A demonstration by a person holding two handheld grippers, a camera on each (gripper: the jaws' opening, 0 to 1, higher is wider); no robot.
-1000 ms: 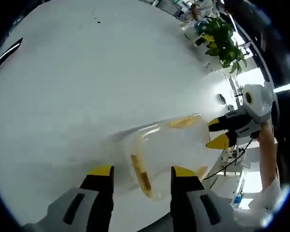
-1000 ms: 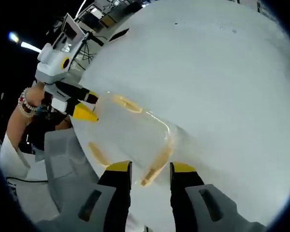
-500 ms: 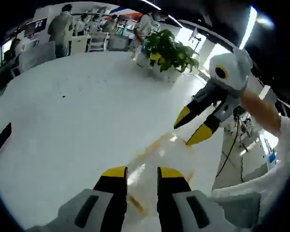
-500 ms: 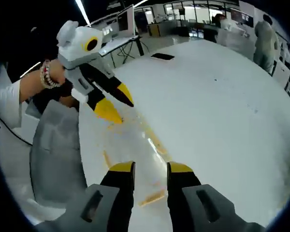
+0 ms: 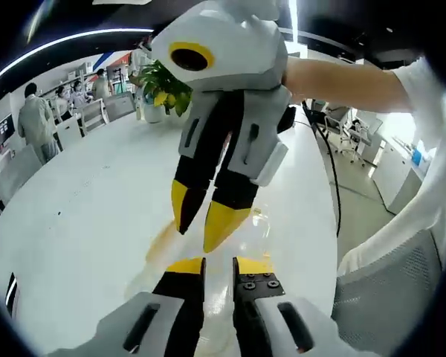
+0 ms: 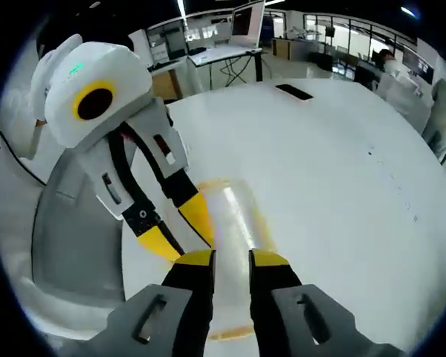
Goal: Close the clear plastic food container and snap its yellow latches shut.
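Observation:
The clear plastic container [image 6: 234, 212] lies on the white table [image 6: 342, 163] with its lid on. One yellow latch [image 6: 230, 332] is at its near end and another [image 6: 215, 183] at the far end. My right gripper [image 6: 232, 256] hovers above it, jaws drawn to a thin slit with nothing between. The left gripper [image 6: 195, 249] points in from the left, tips just over the container's side. In the left gripper view the container [image 5: 152, 256] shows faintly under my left gripper [image 5: 219, 264], also narrowed to a slit. The right gripper [image 5: 195, 238] hangs down close in front.
A potted plant [image 5: 160, 89] stands at the table's far side, with people and chairs [image 5: 37, 123] behind. A grey chair back [image 5: 386, 297] is at the table's edge. A small dark flat object [image 6: 293, 91] lies on the far table; desks with a monitor [image 6: 245, 18] stand beyond.
Both grippers have lifted off the container and tilted up, so they now face each other closely. The jaws of each have narrowed from wide apart to a thin slit.

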